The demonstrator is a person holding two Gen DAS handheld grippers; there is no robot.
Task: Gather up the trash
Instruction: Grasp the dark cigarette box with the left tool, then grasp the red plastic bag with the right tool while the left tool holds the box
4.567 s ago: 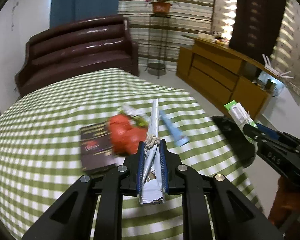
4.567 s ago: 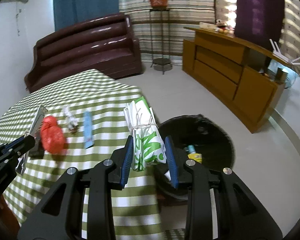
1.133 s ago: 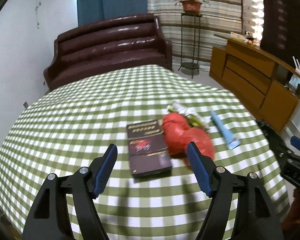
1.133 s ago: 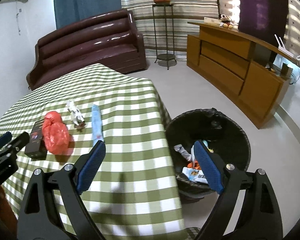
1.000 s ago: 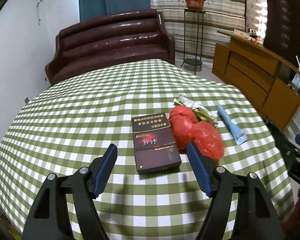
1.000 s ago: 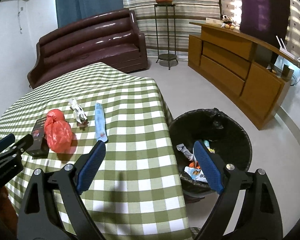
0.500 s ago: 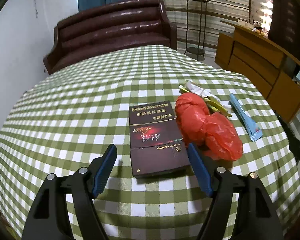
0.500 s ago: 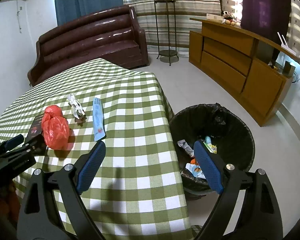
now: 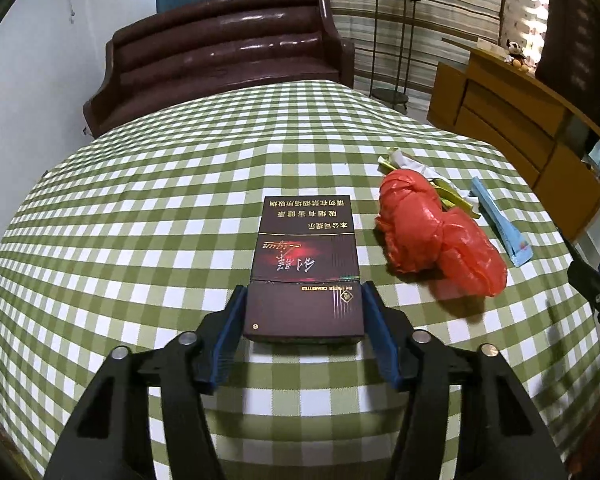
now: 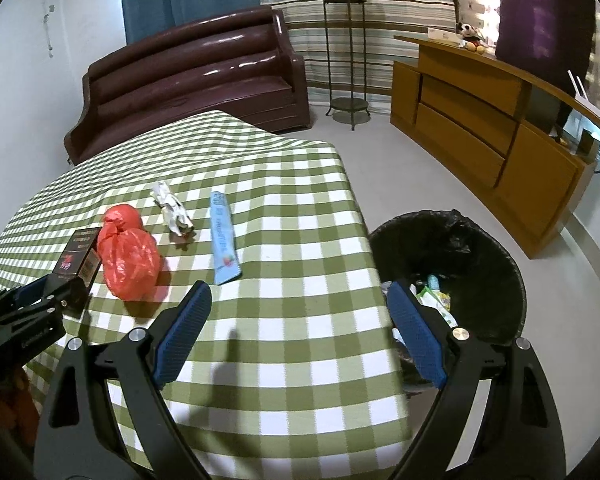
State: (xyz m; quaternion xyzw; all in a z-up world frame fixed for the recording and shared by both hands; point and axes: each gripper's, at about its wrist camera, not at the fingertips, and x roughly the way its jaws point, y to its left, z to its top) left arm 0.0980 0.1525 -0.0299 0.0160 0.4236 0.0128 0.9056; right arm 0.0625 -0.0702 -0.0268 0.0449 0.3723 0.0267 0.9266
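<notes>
The left gripper (image 9: 303, 312) straddles the near end of the dark cigarette box (image 9: 305, 270), which lies flat on the checked tablecloth (image 9: 148, 208); its jaws are closing, the blue pads just at the box's long sides, though whether they press yet I cannot tell. To do this well, I judge the pads should seat squarely on both edges, low enough not to slip off the glossy card, before any lift; just right lies the red plastic bag (image 9: 436, 236), then a crumpled wrapper (image 10: 174, 214) and a blue sachet (image 10: 224, 244); the right gripper (image 10: 298, 330) hovers spread and empty near the black-lined bin (image 10: 496, 256).
</notes>
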